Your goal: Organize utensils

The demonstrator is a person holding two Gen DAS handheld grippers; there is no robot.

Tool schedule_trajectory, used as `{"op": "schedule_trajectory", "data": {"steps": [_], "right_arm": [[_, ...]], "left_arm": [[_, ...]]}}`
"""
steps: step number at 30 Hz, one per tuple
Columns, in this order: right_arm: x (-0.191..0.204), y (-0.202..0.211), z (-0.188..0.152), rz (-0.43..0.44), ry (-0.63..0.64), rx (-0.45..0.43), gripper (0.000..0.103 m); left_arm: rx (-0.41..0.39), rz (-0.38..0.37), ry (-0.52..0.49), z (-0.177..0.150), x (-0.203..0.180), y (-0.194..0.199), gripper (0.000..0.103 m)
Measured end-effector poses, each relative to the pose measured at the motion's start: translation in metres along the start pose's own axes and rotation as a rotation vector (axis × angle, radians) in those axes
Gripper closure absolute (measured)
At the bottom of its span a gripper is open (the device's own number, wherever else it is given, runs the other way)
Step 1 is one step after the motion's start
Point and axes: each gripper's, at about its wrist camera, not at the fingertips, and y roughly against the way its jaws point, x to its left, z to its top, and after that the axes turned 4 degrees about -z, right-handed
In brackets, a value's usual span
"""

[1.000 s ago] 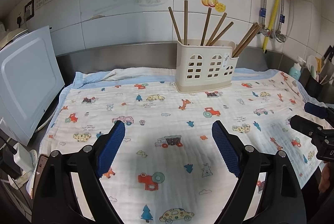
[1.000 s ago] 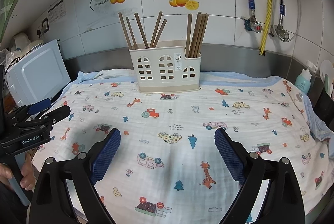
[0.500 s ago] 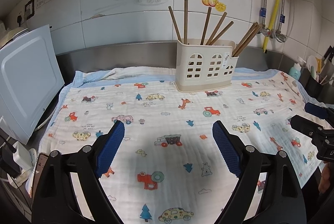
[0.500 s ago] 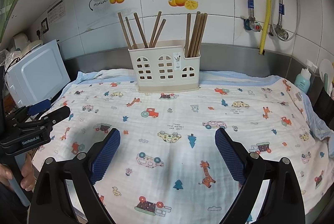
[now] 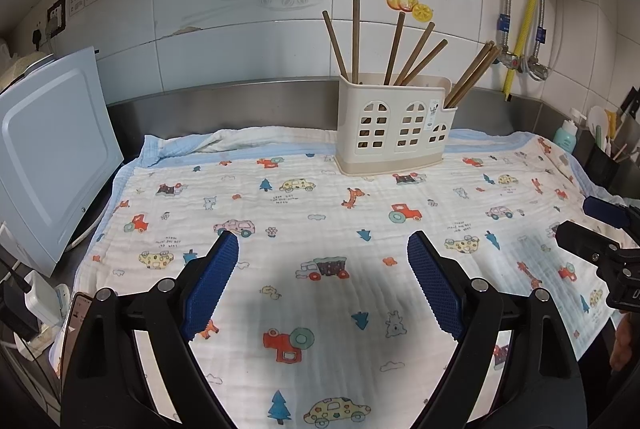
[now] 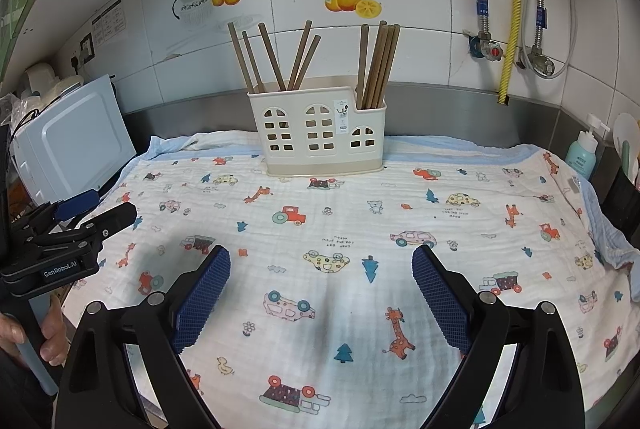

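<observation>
Left wrist view: the left gripper (image 5: 322, 281) hangs over the cloth (image 5: 320, 229) with its blue pads spread wide and nothing between them. The holder (image 5: 394, 133) stands upright well ahead of it, a little to the right of its centre line, at the far edge of the cloth against the steel backsplash (image 5: 224, 101). Five chopsticks (image 5: 394, 49) fan out of the holder's big compartment; a tight bunch (image 5: 472, 73) leans right out of the small low compartment at its right end. The right gripper (image 5: 600, 229) enters from the right edge, nearer the camera than the holder and well apart from it; from this side I cannot tell how far it is spread.

Right wrist view: the right gripper (image 6: 320, 289) is likewise spread wide and holds nothing, low over the cloth (image 6: 360, 229). The holder (image 6: 318, 133) sits straight ahead and well apart from it, with loose chopsticks (image 6: 276, 57) in the left compartment and the bunch (image 6: 378, 65) nearly upright in the right one. The left gripper (image 6: 100, 213) shows left of the holder and much nearer the camera, held by a hand (image 6: 52, 333). A white appliance (image 6: 76, 141) stands left of the holder, a soap bottle (image 6: 582, 153) far right of it. The tabletop under the cloth is hidden.
</observation>
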Motion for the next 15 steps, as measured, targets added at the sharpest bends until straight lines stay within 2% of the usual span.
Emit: {"op": "schedule_trajectory", "data": {"steps": [15], "right_arm": [[0.0025, -0.0010, -0.0006, -0.001, -0.002, 0.004, 0.014]], "left_arm": [[0.003, -0.012, 0.000, 0.0005, -0.0025, -0.0021, 0.017]]}}
